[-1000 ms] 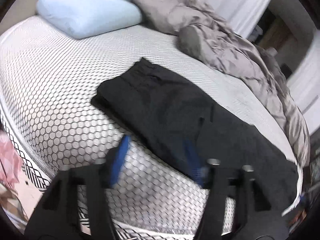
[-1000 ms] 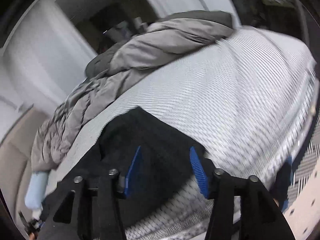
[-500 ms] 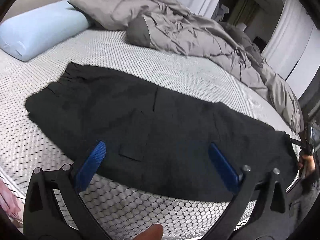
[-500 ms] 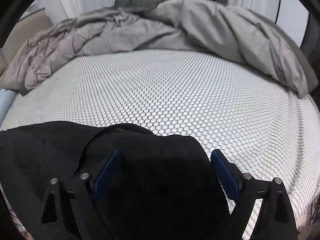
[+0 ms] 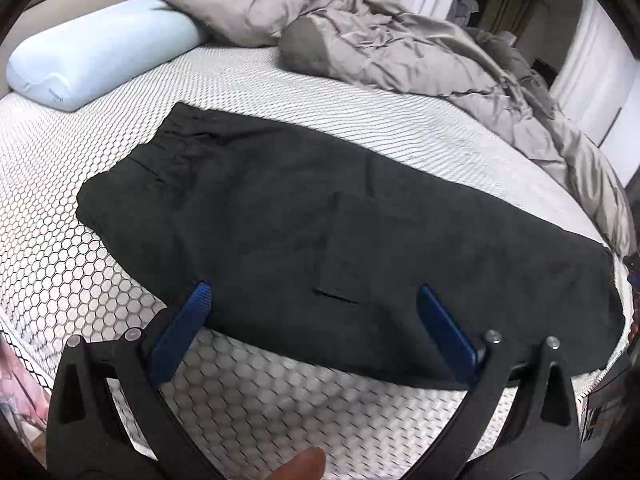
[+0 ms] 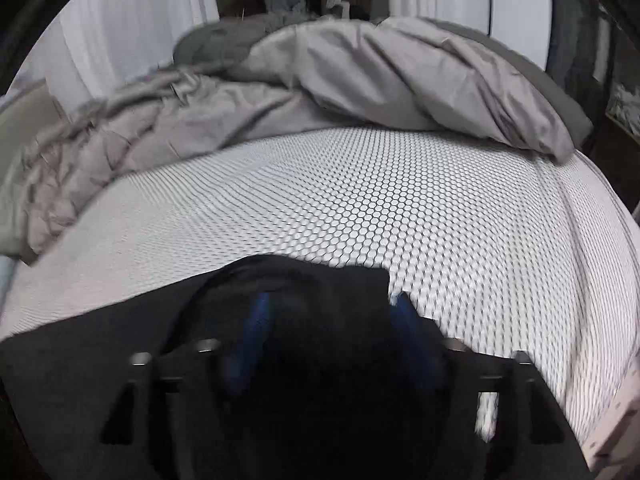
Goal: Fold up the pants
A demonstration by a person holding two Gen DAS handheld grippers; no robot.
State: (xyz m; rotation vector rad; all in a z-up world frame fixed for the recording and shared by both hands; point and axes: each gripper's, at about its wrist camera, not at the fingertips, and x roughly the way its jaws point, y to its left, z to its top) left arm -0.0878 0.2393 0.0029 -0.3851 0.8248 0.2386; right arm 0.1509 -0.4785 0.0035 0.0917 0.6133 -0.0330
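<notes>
Black pants lie flat across the hexagon-patterned mattress, waistband at the far left and legs running right. My left gripper hovers over the near edge of the pants, open wide, nothing between its blue pads. In the blurred right wrist view my right gripper is over the leg end of the pants. Its jaws are opening, with dark fabric lying between them; no pad visibly presses on it.
A pale blue pillow lies at the head of the bed. A crumpled grey duvet is heaped along the far side. The bed's edge drops off at the right. A person's fingertip shows at the bottom.
My left gripper opened wide and moved from the waist corner toward the middle of the pants. The right wrist view rolled from tilted to level and is now motion-blurred over the leg end.
</notes>
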